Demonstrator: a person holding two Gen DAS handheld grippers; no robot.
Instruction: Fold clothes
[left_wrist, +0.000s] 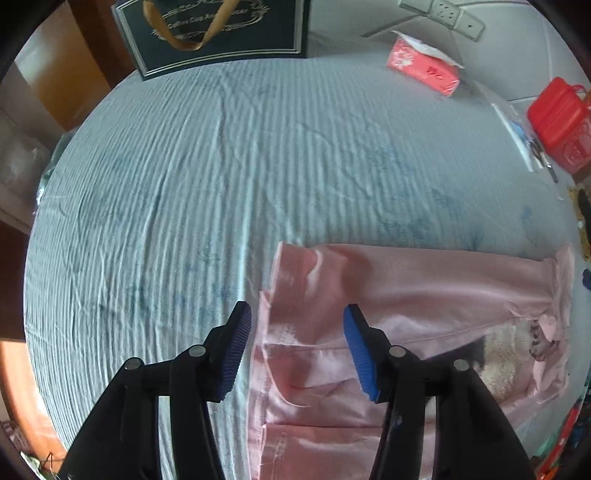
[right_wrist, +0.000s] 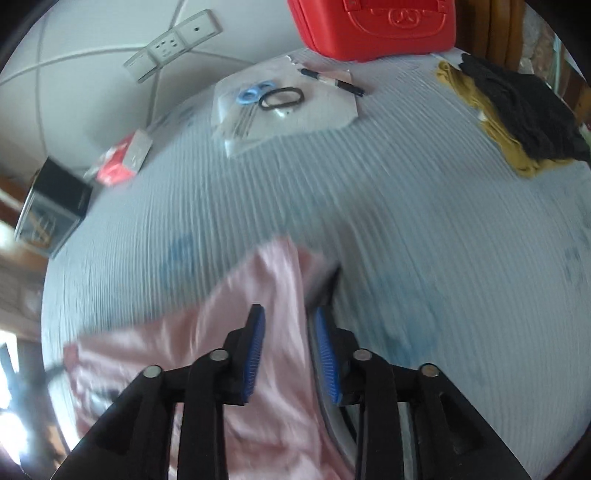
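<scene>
A pink satin garment (left_wrist: 406, 280) lies flat on the grey-blue ribbed sheet (left_wrist: 221, 166), partly folded, with a patterned patch at its right end. My left gripper (left_wrist: 297, 317) hangs open just above the garment's left hem, and its blue pads touch nothing. In the blurred right wrist view, a raised fold of the same pink garment (right_wrist: 266, 280) runs up between the fingers of my right gripper (right_wrist: 289, 314). Those jaws stand a little apart, with the cloth in the gap, and the pads do not visibly press on it.
At the far edge of the sheet are a dark gift bag (left_wrist: 221, 33), a red tissue pack (left_wrist: 424, 66), a red plastic case (right_wrist: 369, 26), bagged scissors (right_wrist: 255, 92) and a pen (right_wrist: 332, 82). Black and mustard clothes (right_wrist: 517, 110) lie at the right.
</scene>
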